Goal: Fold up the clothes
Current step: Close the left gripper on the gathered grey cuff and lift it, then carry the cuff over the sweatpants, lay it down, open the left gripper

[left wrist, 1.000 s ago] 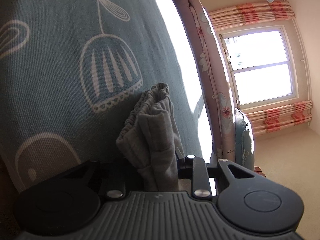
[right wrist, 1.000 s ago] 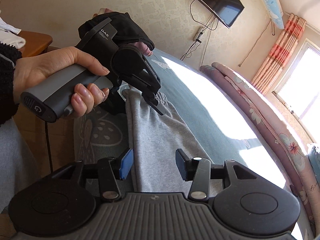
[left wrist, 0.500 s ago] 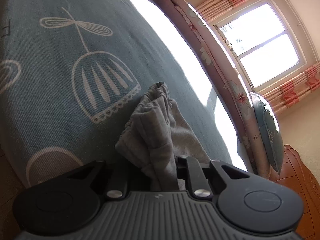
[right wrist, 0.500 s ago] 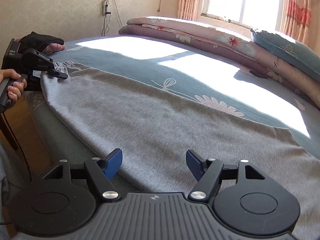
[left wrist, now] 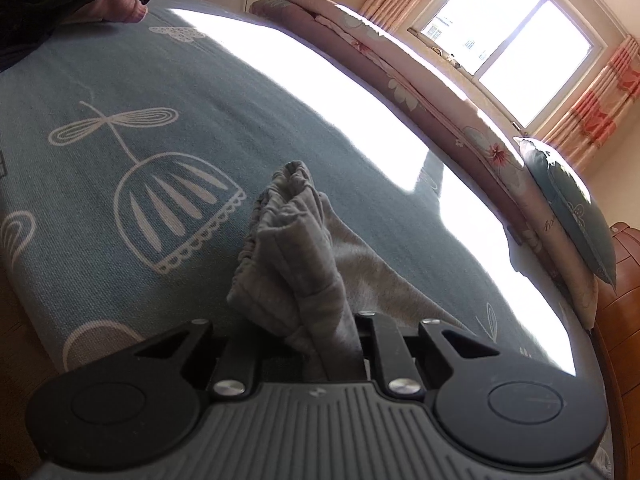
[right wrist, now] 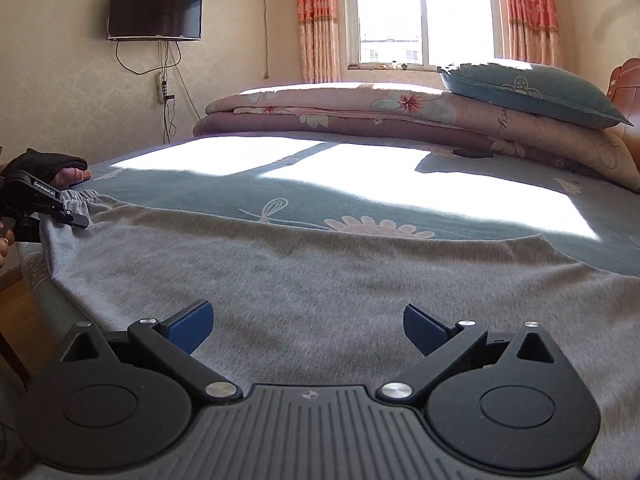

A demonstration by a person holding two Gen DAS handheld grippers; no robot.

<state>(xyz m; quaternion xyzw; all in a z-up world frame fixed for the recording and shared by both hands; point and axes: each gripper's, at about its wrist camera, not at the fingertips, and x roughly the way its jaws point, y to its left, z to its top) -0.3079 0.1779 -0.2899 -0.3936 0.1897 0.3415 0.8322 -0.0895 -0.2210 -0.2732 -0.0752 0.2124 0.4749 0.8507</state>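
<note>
Both jaws: left pinching grey trousers [left wrist: 296, 264] waistband; right opening above.

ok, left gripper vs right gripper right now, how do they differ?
The left gripper is shut on the grey trousers at the bunched waistband; the right gripper has its jaws opening, nothing between them. The left lifts cloth off the bed; the right hovers above flat fabric. Both face the window.
</note>
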